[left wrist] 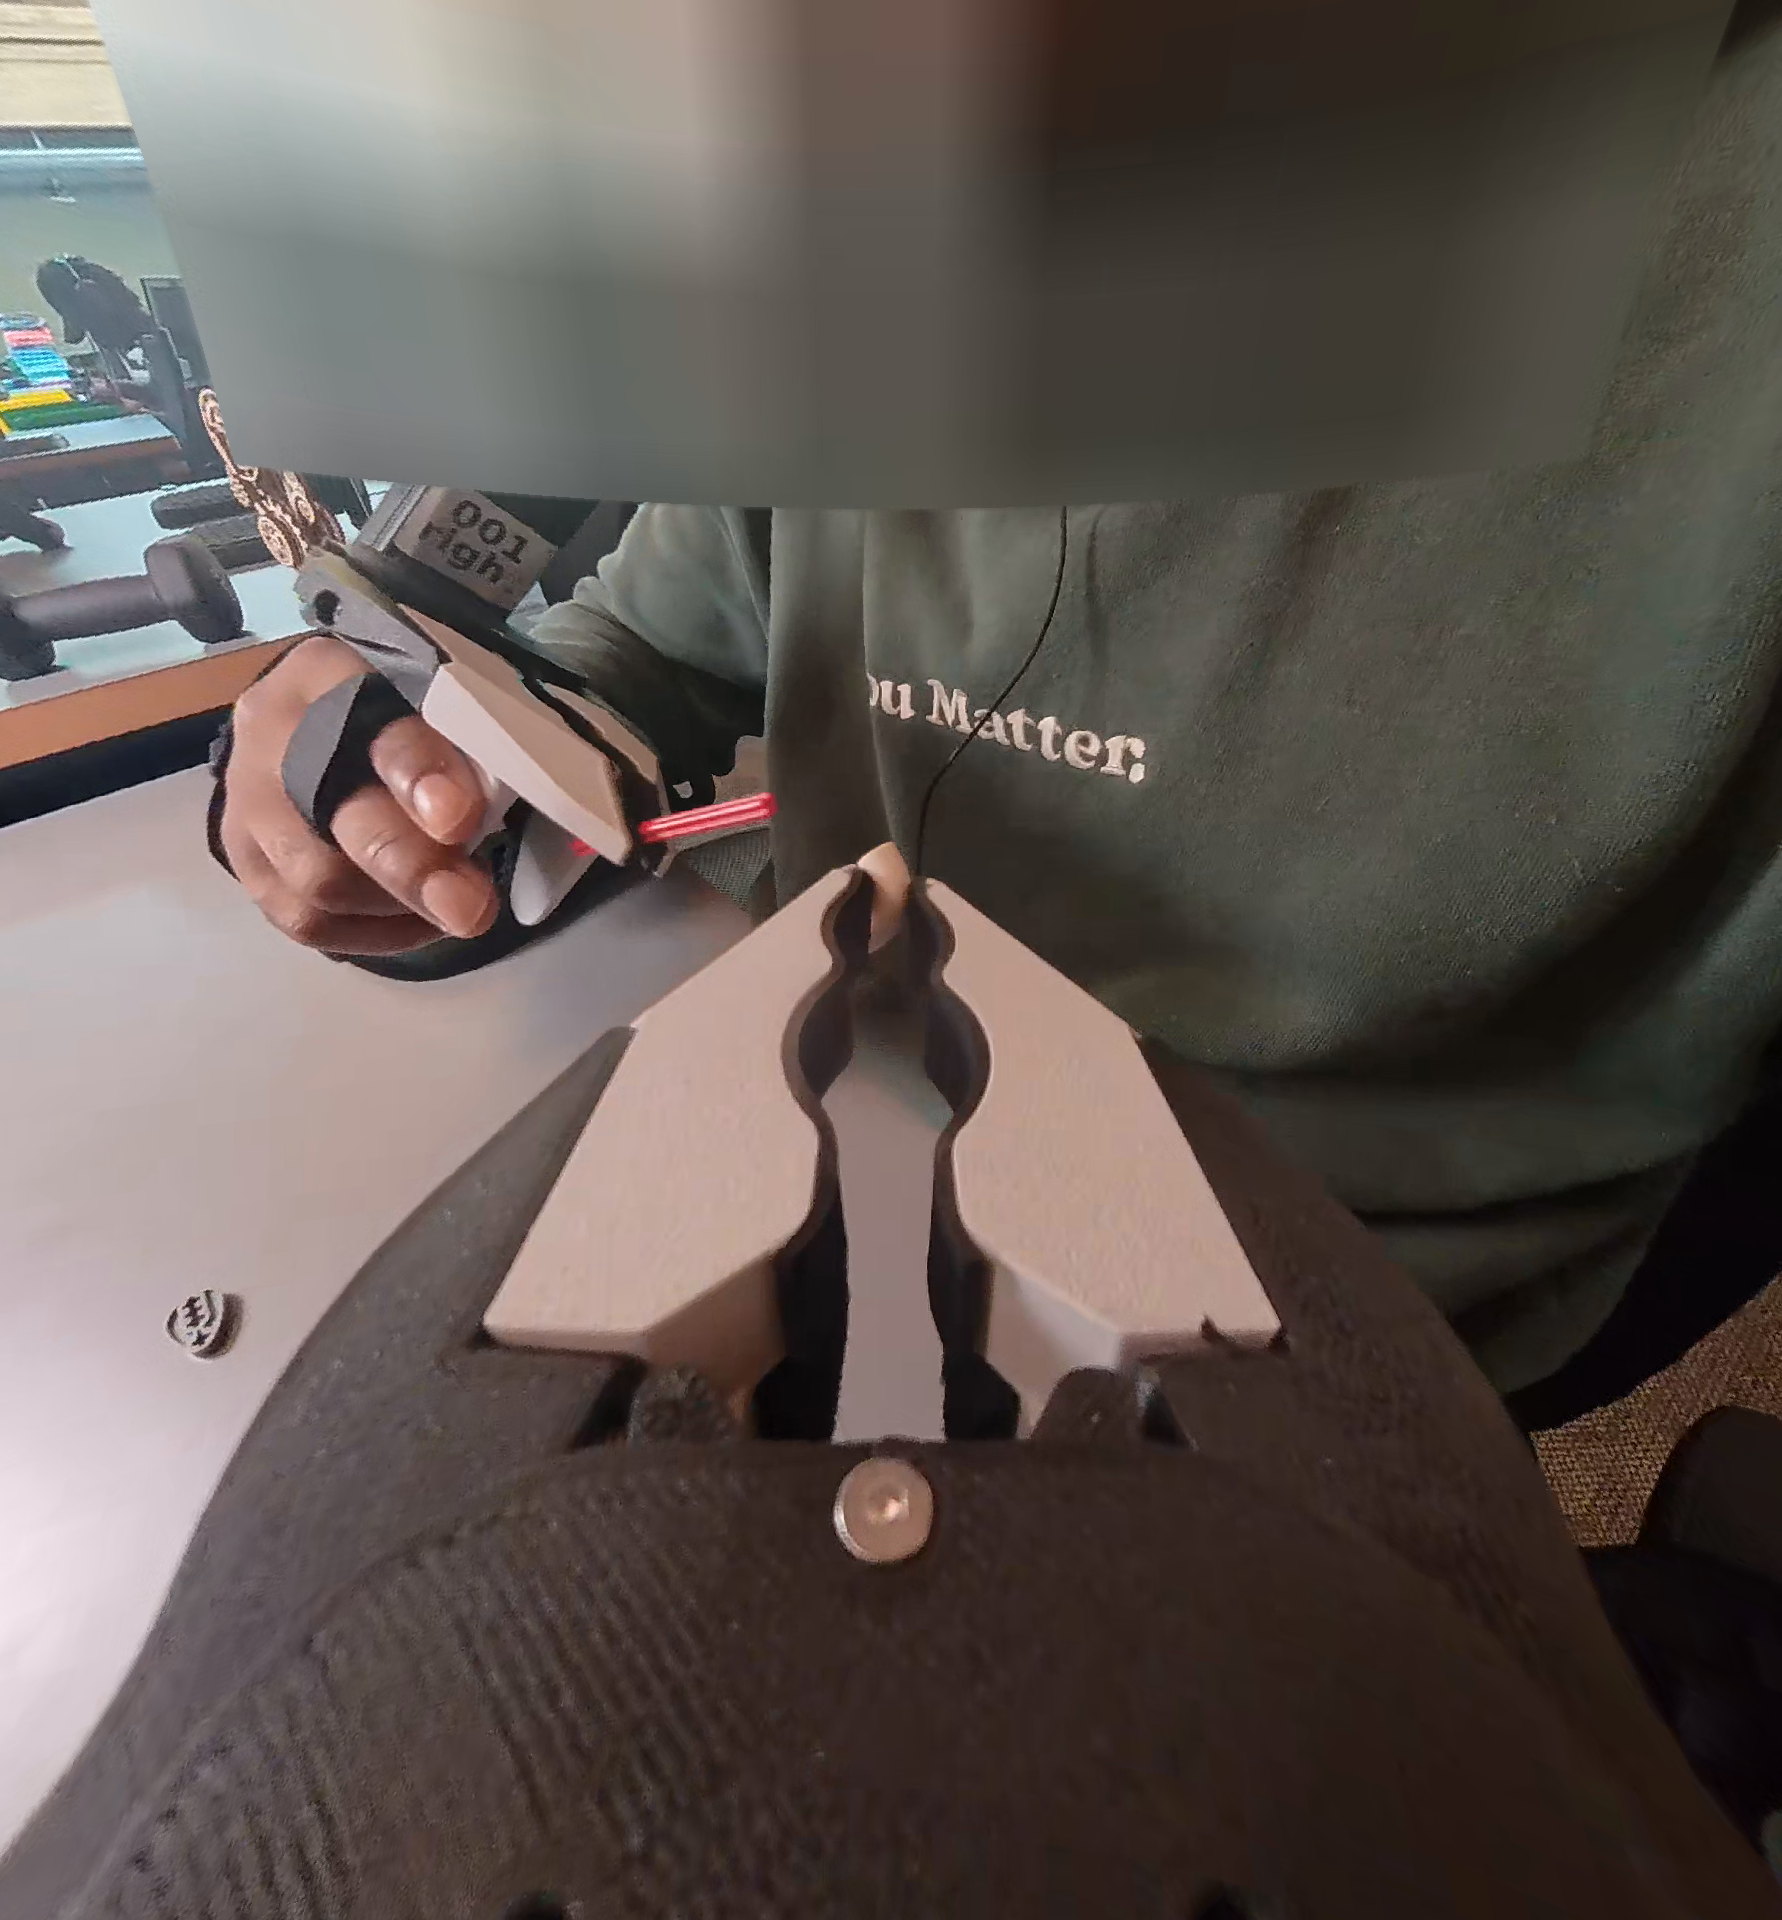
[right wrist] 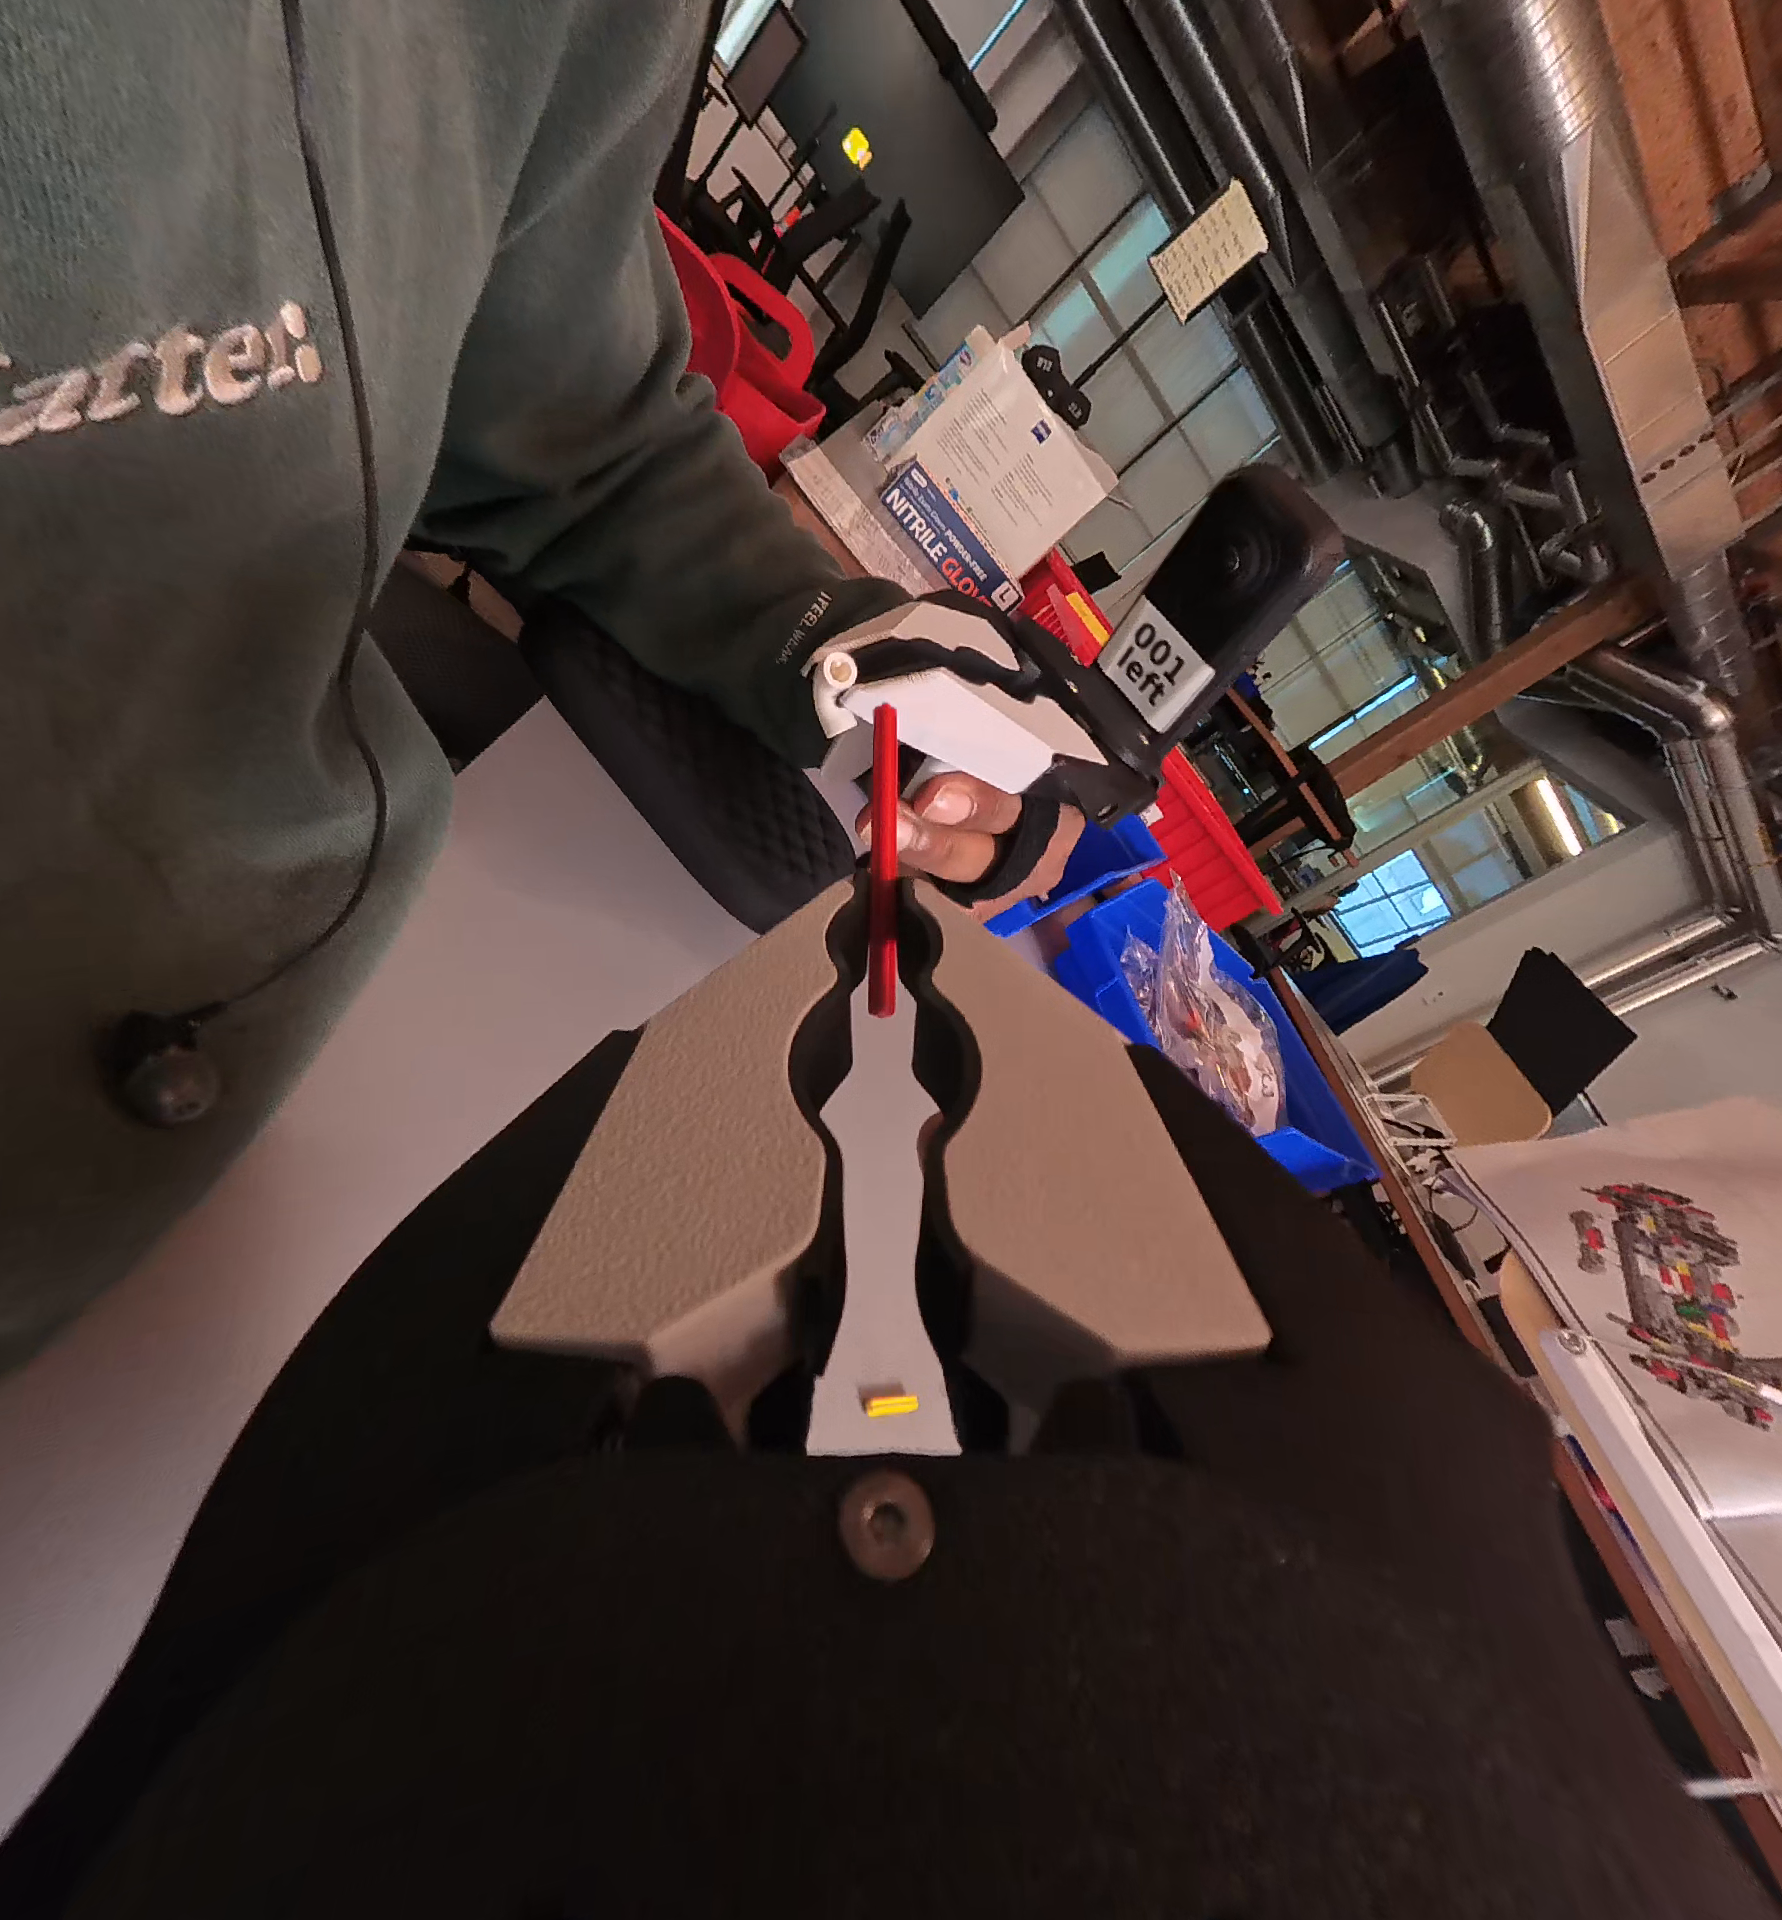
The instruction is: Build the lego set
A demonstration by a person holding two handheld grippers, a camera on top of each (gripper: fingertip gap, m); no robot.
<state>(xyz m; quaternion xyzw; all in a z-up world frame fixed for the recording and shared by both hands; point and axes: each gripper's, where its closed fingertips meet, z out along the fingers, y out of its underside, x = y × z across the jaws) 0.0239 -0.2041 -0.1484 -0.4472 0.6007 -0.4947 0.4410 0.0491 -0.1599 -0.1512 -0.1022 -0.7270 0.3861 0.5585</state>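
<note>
One thin red strip (right wrist: 881,883) sits pinched between the tips of the right gripper (right wrist: 883,914), jaws nearly closed on it, both pads pressing its flat sides. It runs straight out past the tips, its far end in front of the other gripper. From the left wrist view that same strip (left wrist: 708,812) pokes out sideways toward the person's chest.

One small tan rounded piece (left wrist: 885,894) is squeezed in the tips of the left gripper (left wrist: 887,902), jaws almost shut around it. In the right wrist view it shows as a small white knob (right wrist: 833,673) at that gripper's tip, just beside the strip's far end.

Two grippers, two hands. The right hand (left wrist: 347,831) hangs low over the grey table (left wrist: 139,1039), fingers curled round the handle, a strap across them. The left hand (right wrist: 970,821) grips from underneath, held up in front of the chest.

Further out: a green sweatshirt (left wrist: 1386,831) fills the far side, one dumbbell (left wrist: 87,608) at the far left, one small yellow piece (right wrist: 889,1405) on the table, blue bins (right wrist: 1230,1039) and a clear bag (right wrist: 1209,1008) to the right.
</note>
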